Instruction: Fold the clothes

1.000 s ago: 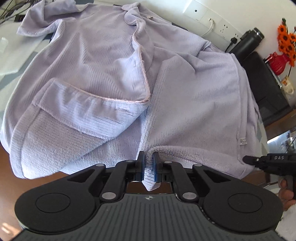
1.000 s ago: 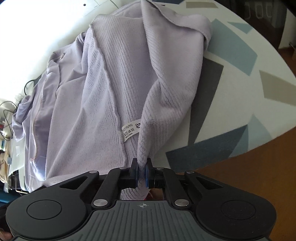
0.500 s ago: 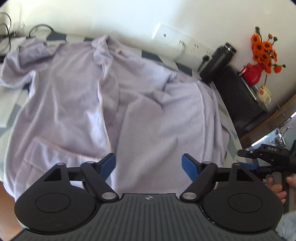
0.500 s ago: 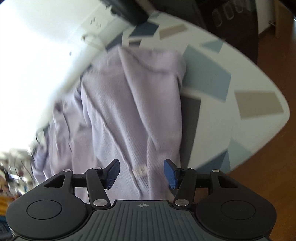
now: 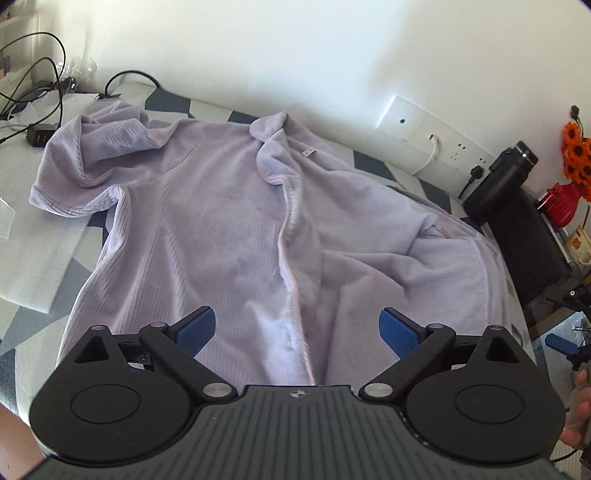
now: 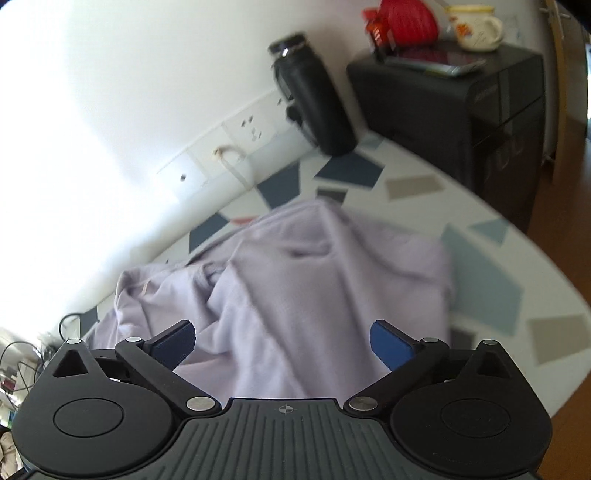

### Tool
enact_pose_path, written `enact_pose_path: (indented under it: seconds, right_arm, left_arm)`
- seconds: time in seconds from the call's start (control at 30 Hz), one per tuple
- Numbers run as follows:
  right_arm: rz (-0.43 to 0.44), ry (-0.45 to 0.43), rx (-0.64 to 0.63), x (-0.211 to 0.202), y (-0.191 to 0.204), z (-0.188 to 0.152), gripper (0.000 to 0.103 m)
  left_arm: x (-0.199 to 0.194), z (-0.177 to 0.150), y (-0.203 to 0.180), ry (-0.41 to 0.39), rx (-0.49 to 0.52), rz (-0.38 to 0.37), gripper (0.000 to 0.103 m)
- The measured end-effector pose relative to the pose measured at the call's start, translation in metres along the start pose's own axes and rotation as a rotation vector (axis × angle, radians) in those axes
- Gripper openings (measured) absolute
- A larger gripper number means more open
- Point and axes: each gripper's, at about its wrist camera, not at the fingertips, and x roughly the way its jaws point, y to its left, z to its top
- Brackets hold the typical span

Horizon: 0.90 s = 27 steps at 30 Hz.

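Left wrist: both hand-held grippers (image 5: 297,330) (image 6: 282,341) gape empty above robe (image 5: 221,221).

- A lived-in room of a home, not a workplace.
- A lilac fleece garment (image 5: 229,236) lies spread on a table (image 6: 491,273) covered in a grey-and-blue geometric pattern.
- White wall sockets (image 5: 424,125) sit just above the table edge, with a cable plugged in.
- Orange artificial flowers (image 5: 576,151) in a red vase (image 5: 561,206) stand beside a floral mug (image 6: 474,27) on a black cabinet (image 6: 491,96).
- A black flask (image 6: 314,96) stands by the wall; chargers and loose cables (image 5: 40,96) clutter the far end.
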Motion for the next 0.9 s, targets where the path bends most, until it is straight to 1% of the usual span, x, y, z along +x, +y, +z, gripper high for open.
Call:
enact_pose_path:
  seconds: [0.13, 0.2, 0.3, 0.4, 0.5, 0.57, 0.63, 0.73, 0.83, 0.9]
  right_arm:
    - [-0.052, -0.022, -0.103, 0.014, 0.026, -0.009, 0.102]
    - [-0.078, -0.035, -0.16, 0.02, 0.038, -0.014, 0.102]
    - [-0.131, -0.028, -0.172, 0.029, 0.042, -0.013, 0.102]
    - [-0.165, -0.026, -0.12, 0.042, 0.027, 0.001, 0.102]
    - [-0.182, -0.042, -0.116, 0.061, 0.012, 0.018, 0.102]
    - [-0.18, -0.038, -0.139, 0.076, 0.001, 0.032, 0.102]
    - [-0.158, -0.024, -0.165, 0.091, -0.01, 0.048, 0.102]
    - [-0.124, -0.029, -0.189, 0.114, -0.032, 0.077, 0.102]
    - [-0.114, -0.011, -0.185, 0.141, -0.053, 0.101, 0.102]
    - [-0.106, 0.019, -0.168, 0.159, -0.066, 0.113, 0.099]
  left_arm:
    - [0.02, 0.005, 0.011, 0.04, 0.003, 0.013, 0.097]
    - [0.03, 0.006, 0.013, 0.06, -0.014, 0.023, 0.097]
    - [0.042, 0.006, 0.006, 0.081, -0.023, 0.047, 0.097]
    - [0.054, 0.003, -0.015, 0.089, 0.005, 0.062, 0.098]
    - [0.068, 0.001, -0.04, 0.093, 0.017, 0.069, 0.1]
    - [0.08, 0.0, -0.05, 0.108, -0.003, 0.111, 0.1]
    - [0.092, -0.001, -0.06, 0.122, -0.024, 0.153, 0.1]
    - [0.11, -0.003, -0.075, 0.144, -0.055, 0.217, 0.1]
    - [0.128, -0.005, -0.089, 0.166, -0.086, 0.28, 0.1]
    - [0.137, -0.008, -0.097, 0.181, -0.086, 0.321, 0.1]
